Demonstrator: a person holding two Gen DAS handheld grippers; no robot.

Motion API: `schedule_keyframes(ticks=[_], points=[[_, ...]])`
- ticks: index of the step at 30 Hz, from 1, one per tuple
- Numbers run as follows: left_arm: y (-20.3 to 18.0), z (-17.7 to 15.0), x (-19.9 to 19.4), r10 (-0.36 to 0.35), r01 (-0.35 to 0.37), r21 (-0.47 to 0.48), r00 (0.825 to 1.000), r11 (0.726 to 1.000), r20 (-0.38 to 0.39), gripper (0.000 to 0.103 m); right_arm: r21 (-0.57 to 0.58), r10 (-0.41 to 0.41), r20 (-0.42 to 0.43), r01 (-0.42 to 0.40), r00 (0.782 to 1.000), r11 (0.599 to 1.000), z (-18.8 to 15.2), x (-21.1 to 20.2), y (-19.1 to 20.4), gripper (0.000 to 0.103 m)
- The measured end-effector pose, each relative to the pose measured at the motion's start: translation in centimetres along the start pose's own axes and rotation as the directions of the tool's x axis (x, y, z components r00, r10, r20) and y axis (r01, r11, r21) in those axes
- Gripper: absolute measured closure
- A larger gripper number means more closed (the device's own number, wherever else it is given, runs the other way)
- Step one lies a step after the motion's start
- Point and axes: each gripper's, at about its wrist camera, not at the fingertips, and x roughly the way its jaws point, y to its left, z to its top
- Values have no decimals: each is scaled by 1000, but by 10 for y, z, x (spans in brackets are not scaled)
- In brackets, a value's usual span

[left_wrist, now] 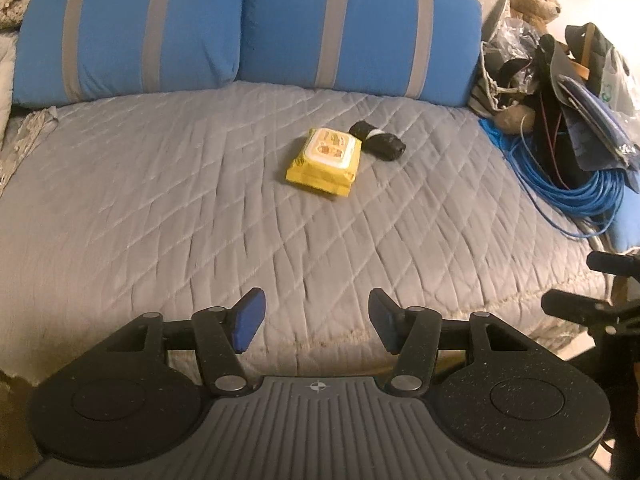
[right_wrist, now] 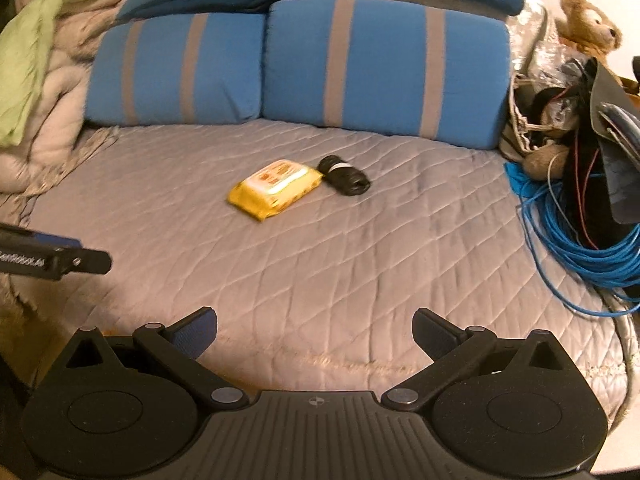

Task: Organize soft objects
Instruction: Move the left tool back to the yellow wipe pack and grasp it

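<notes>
The left gripper (left_wrist: 316, 320) is held spread and empty over the near edge of the grey quilt (left_wrist: 160, 200) — the right gripper (right_wrist: 316, 336) is splayed wider, nothing gripped. Mid-bed, the yellow wipes pack (left_wrist: 323, 162) is seen lying flat, touched by a black roll (left_wrist: 378, 141), below two blue pillows (left_wrist: 360, 28).

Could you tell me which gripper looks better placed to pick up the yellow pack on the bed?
Probably the left gripper: the yellow pack lies almost straight ahead of its open jaws. From the right gripper, also open, the pack sits left of centre.
</notes>
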Motion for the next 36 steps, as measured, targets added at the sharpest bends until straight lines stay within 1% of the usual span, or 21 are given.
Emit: schedule_keyframes(ticks=[5, 8, 10, 12, 13, 15, 19, 22, 25, 28, 31, 33, 36], points=[[0, 12, 12, -3, 2, 29, 1000, 1000, 24, 46, 18, -41, 11, 41, 999, 999, 11, 20, -11, 0], [-1, 19, 20, 0, -1, 47, 999, 999, 33, 46, 46, -42, 27, 41, 999, 998, 17, 28, -18, 0], [-2, 24, 24, -5, 3, 51, 999, 999, 40, 41, 50, -52, 38, 50, 998, 998, 22, 34, -20, 0], [-3, 29, 28, -5, 2, 56, 998, 998, 55, 29, 37, -68, 51, 66, 996, 997, 25, 39, -21, 0], [-5, 31, 30, -5, 1, 64, 998, 998, 67, 28, 28, -78, 62, 76, 995, 997, 28, 41, -21, 0], [-8, 35, 34, -4, -4, 89, 997, 996, 83, 27, 7, -93, 72, 93, 993, 996, 32, 47, -21, 0], [-14, 43, 46, 6, -23, 149, 994, 989, 109, 27, -10, -98, 63, 98, 993, 995, 41, 58, -25, 0], [-15, 48, 53, -7, -18, 164, 988, 986, 152, 27, -3, -97, 66, 97, 993, 995, 45, 63, -29, 0], [-16, 55, 62, -6, -26, 184, 985, 983, 175, 26, 3, -101, 74, 101, 992, 995, 49, 68, -33, 0], [-17, 63, 71, -16, -24, 211, 982, 977, 187, 25, -1, -94, 83, 94, 992, 996, 54, 72, -35, 0], [-21, 68, 81, -17, -36, 263, 980, 964, 197, 21, -21, -94, 86, 96, 992, 995, 58, 77, -36, 0], [-22, 71, 89, -24, -32, 286, 982, 958, 189, 18, -30, -94, 83, 97, 992, 995, 59, 81, -36, 0], [-22, 76, 104, -31, -21, 309, 987, 951, 160, 18, -38, -98, 72, 101, 993, 994, 62, 88, -38, 0]])
